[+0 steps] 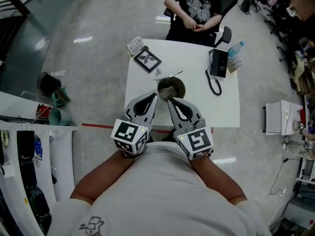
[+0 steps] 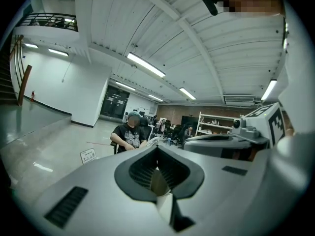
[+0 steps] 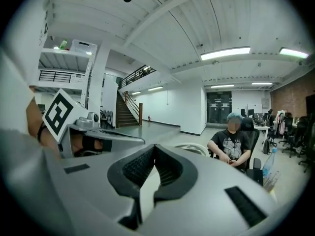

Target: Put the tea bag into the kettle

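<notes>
The left tongs (image 1: 156,95) and right tongs (image 1: 166,99) are both closed, tips nearly touching each other, with the kettle (image 1: 172,86) just beyond them on the white bench (image 1: 197,113).

White bench (image 1: 231,107). Black handset with a cord (image 1: 218,63) near its far right edge, water bottle (image 1: 235,49) just beside. Framed picture (image 1: 147,59) and sign card (image 1: 135,45) at the far left corner. Seated person in black tee (image 1: 197,9) behind. Red floor line (image 1: 96,126).
</notes>
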A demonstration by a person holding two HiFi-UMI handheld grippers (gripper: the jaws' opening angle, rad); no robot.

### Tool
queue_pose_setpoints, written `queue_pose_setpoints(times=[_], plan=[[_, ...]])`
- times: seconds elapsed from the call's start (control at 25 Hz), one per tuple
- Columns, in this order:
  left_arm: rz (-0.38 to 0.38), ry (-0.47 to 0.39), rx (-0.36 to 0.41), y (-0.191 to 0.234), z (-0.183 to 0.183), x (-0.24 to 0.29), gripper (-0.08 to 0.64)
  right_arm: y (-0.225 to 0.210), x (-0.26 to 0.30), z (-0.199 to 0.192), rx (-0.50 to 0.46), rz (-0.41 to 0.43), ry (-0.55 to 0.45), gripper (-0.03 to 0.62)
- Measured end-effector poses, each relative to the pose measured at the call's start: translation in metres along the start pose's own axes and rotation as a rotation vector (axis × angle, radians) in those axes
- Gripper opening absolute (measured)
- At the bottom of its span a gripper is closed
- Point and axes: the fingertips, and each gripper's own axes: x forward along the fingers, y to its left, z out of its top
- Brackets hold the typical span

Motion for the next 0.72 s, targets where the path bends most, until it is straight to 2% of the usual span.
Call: queue_pose_setpoints(times=[0.16, 0.28, 0.72], plan=[[-0.007, -0.033, 0.007, -0.017, 0.01, 0.005, 0.009, -0.005, -0.013, 0.002, 0.004, 0.025, -0.017, 0.012], [0.009, -0.056, 0.041, -0.035, 0.018, 0.01, 0.009, -0.011, -0.025, 0.002, -0.004, 0.055, -0.032, 0.012], [0.16, -0.092, 0.061, -0.124, 0.0, 0.025, 0.009, -0.045, -0.107, -0.012, -0.028, 0.194, -0.07, 0.012]])
